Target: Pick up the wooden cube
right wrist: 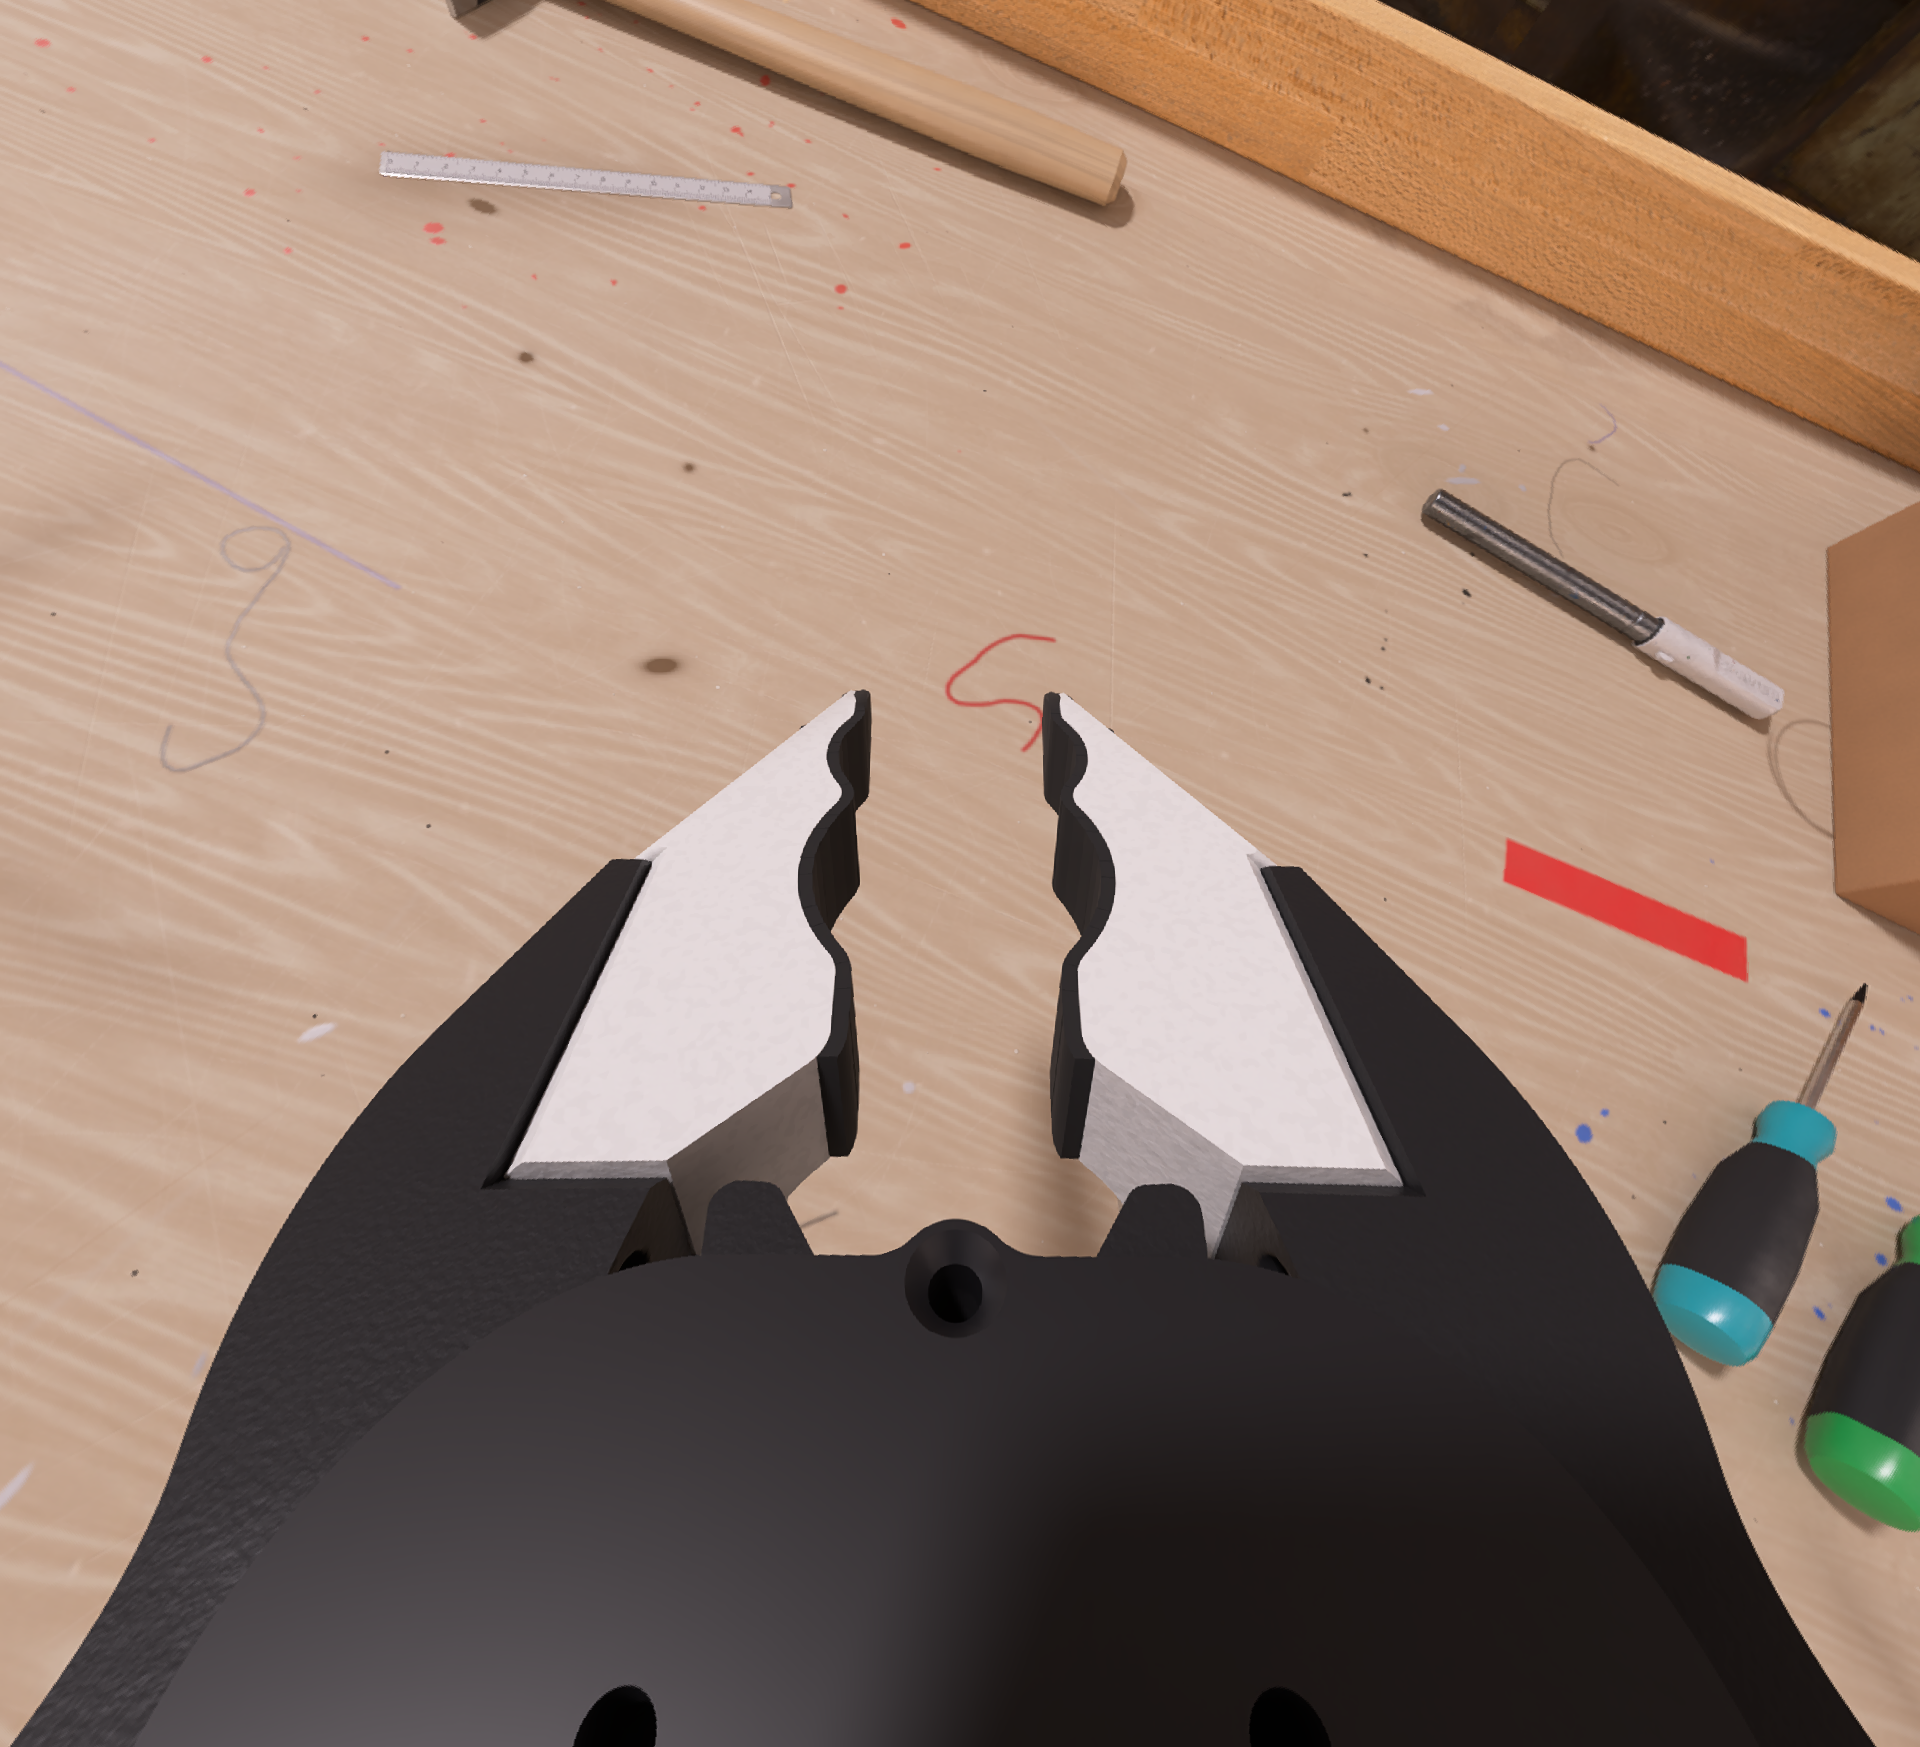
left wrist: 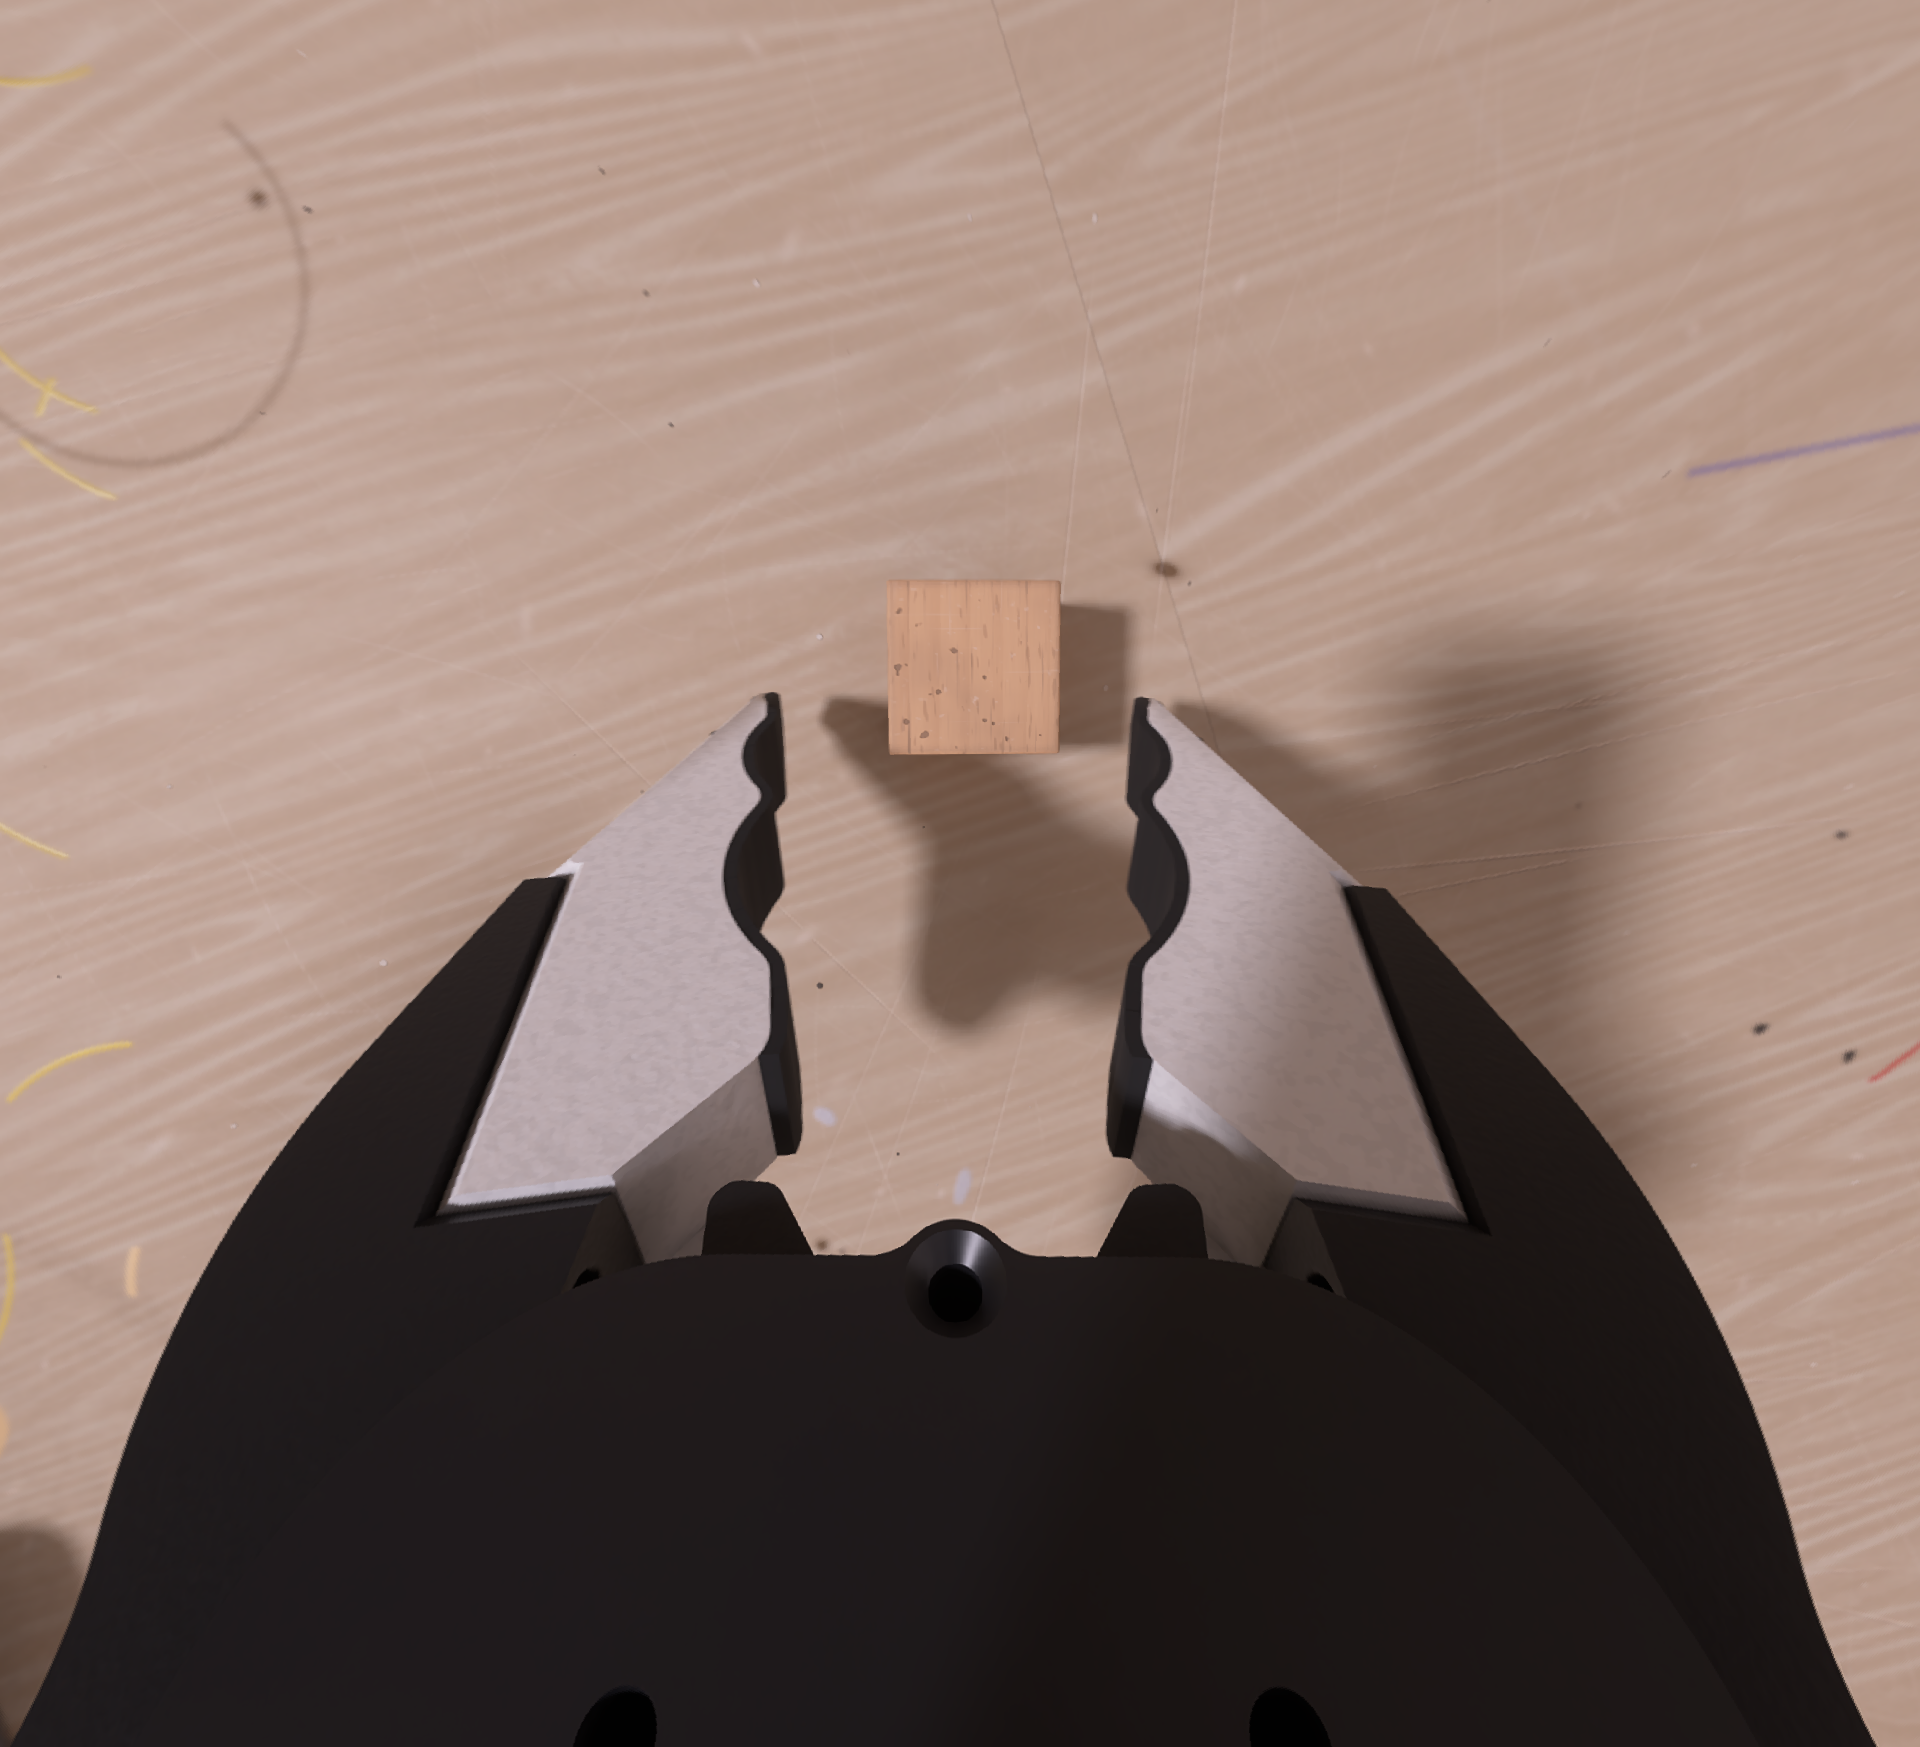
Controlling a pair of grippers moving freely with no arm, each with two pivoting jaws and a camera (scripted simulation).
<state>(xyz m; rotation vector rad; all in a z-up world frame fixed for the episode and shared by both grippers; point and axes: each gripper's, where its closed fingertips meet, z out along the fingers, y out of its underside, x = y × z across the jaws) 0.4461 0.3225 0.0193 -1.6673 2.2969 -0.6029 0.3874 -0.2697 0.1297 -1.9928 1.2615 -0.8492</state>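
Observation:
A small light wooden cube rests on the pale wooden tabletop, seen from above in the left wrist view. My left gripper is open and empty. It hangs above the table, and the cube sits just beyond its fingertips, in line with the gap between them. My right gripper is open and empty over a bare stretch of the table with a red scribble. The cube does not show in the right wrist view.
In the right wrist view, a hammer and a steel ruler lie far ahead. A wooden beam runs along the table's edge. A marker pen, a brown box, red tape and two screwdrivers lie at the right.

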